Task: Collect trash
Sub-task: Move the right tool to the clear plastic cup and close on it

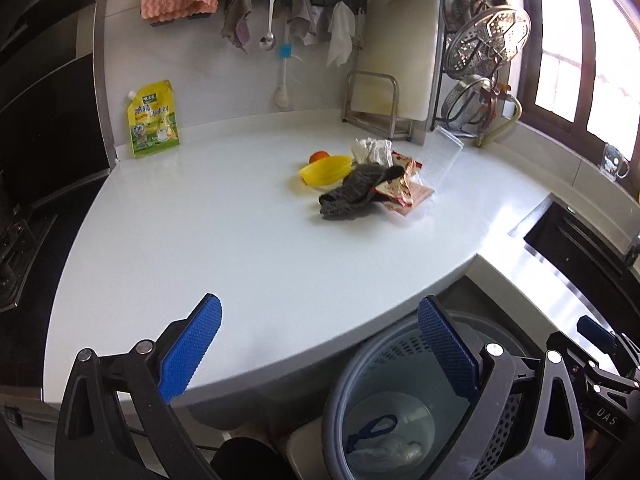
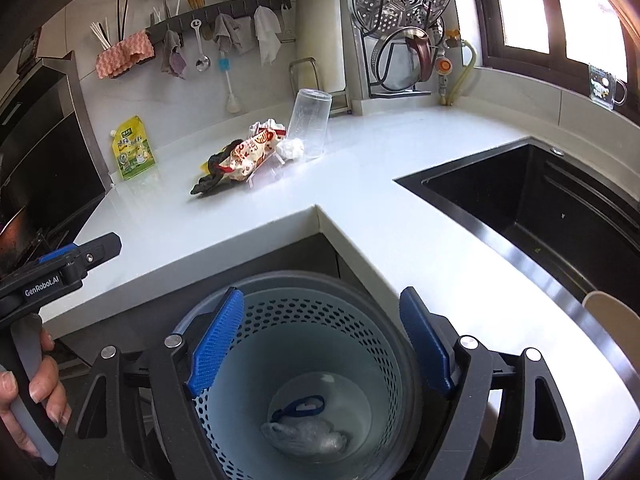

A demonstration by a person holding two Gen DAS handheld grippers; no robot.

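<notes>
Both cams ride on the handheld grippers, looking forward past their own blue fingers. Left wrist view sits low at the near edge of the white counter (image 1: 240, 240), facing the far wall, with the trash pile (image 1: 360, 188) mid-distance. Right wrist view hangs right over the perforated bin (image 2: 296, 360), tilted down into it, counter and black sink (image 2: 540, 208) beyond. Both share the bin (image 1: 400, 400), the pile (image 2: 240, 156), the yellow pouch (image 1: 153, 120) and the hook rail (image 2: 224, 10).
</notes>
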